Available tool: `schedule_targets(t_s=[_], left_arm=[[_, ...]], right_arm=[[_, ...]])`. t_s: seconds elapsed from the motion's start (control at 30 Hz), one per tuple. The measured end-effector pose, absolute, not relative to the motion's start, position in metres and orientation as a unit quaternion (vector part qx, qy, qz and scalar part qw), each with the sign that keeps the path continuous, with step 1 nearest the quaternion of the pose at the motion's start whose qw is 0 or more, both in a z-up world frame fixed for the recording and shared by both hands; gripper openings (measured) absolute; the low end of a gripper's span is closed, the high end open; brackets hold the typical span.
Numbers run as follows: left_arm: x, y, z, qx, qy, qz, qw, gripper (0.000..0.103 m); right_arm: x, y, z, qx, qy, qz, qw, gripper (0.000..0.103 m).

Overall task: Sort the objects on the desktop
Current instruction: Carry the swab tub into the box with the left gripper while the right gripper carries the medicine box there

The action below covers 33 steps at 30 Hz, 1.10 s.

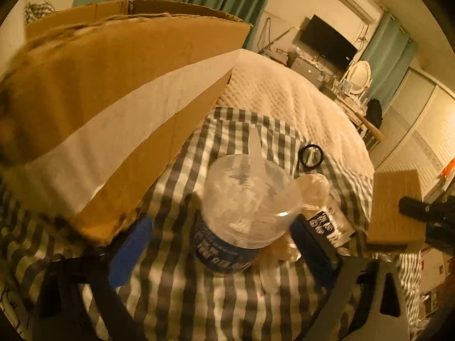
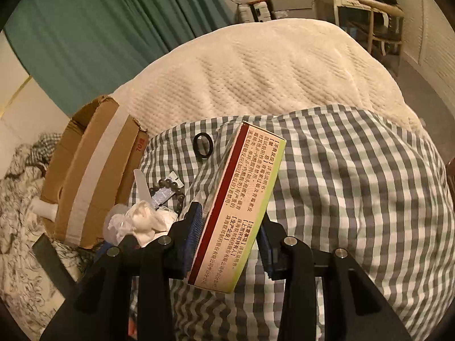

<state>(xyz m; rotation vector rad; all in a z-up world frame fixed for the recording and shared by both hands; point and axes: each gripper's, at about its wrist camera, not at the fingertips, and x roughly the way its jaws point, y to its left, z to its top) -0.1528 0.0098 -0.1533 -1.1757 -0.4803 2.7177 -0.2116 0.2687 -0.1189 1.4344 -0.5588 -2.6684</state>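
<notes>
- The right gripper (image 2: 231, 236) is clamped on a printed box (image 2: 239, 207); both blue pads press its 2 long faces and the box tilts up and forward above the checked cloth (image 2: 355, 184).
- The left gripper (image 1: 221, 244) has its blue fingers (image 1: 129, 251) either side of a clear bottle (image 1: 247, 213) with a blue label. The pads look well apart from its walls, so I judge it unclosed, with nothing held.
- The bottle lies on the cloth, base toward the camera, just beside the carton (image 1: 119, 108); a 2nd labelled bottle (image 1: 327, 216) lies touching or just behind it.
- Risk, as I judge it: the bottle is round and smooth, so a squeeze off its middle could squirt it out toward the 2nd bottle, or crumple it.
- Risk for the box: it is gripped near 1 end, so a quick swing could let it pivot between the pads.
- The carton's near flap hangs over the left finger and could snag a lift toward the opening.
- Around: a black ring (image 2: 202, 145), a bead bracelet (image 2: 170, 187), crumpled white tissue (image 2: 142, 221) and a white strip (image 2: 141, 183) lie near the carton, crowding the path to it.
- The bed is soft, so things may roll once disturbed.
</notes>
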Motion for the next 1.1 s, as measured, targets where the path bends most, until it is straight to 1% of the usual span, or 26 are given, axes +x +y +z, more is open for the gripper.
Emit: schedule_targets(t_s=[0.17, 0.2, 0.23, 0.27, 0.3, 0.37, 0.47, 0.63, 0.73, 0.8, 0.97, 1.1], left_arm=[[-0.157, 0.015, -0.159, -0.372, -0.149, 0.915, 0.050, 0.092], [-0.159, 0.014, -0.159, -0.368, -0.152, 0.916, 0.050, 0.090], [-0.159, 0.014, -0.158, -0.364, -0.155, 0.917, 0.060, 0.076], [-0.160, 0.015, -0.159, -0.368, -0.152, 0.916, 0.057, 0.067], [-0.161, 0.015, -0.159, -0.371, -0.151, 0.914, 0.057, 0.063], [-0.157, 0.012, -0.158, -0.373, -0.160, 0.912, 0.068, 0.063], [-0.149, 0.013, -0.155, -0.375, -0.148, 0.912, 0.076, 0.063], [-0.121, 0.013, -0.148, -0.390, -0.150, 0.903, 0.094, 0.063], [-0.103, 0.016, -0.140, -0.388, -0.134, 0.907, 0.098, 0.063], [-0.095, 0.017, -0.135, -0.389, -0.121, 0.908, 0.095, 0.063], [-0.069, 0.012, -0.122, -0.391, -0.102, 0.912, 0.074, 0.063], [-0.055, 0.003, -0.100, -0.369, -0.103, 0.921, 0.065, 0.063]], right_arm=[[-0.221, 0.256, -0.128, 0.479, -0.158, -0.863, 0.033, 0.034], [-0.221, 0.252, -0.128, 0.480, -0.148, -0.864, 0.034, 0.034], [-0.219, 0.250, -0.128, 0.479, -0.137, -0.866, 0.034, 0.034], [-0.219, 0.247, -0.128, 0.478, -0.124, -0.869, 0.033, 0.034], [-0.219, 0.242, -0.128, 0.478, -0.111, -0.871, 0.034, 0.033], [-0.218, 0.234, -0.130, 0.479, -0.086, -0.873, 0.032, 0.032], [-0.215, 0.228, -0.128, 0.476, -0.071, -0.876, 0.030, 0.030], [-0.208, 0.220, -0.126, 0.474, -0.071, -0.877, 0.032, 0.029], [-0.201, 0.216, -0.122, 0.476, -0.076, -0.875, 0.037, 0.029], [-0.191, 0.215, -0.114, 0.468, -0.091, -0.878, 0.046, 0.029], [-0.157, 0.210, -0.098, 0.451, -0.100, -0.885, 0.059, 0.029], [-0.127, 0.203, -0.094, 0.441, -0.080, -0.892, 0.050, 0.029]])
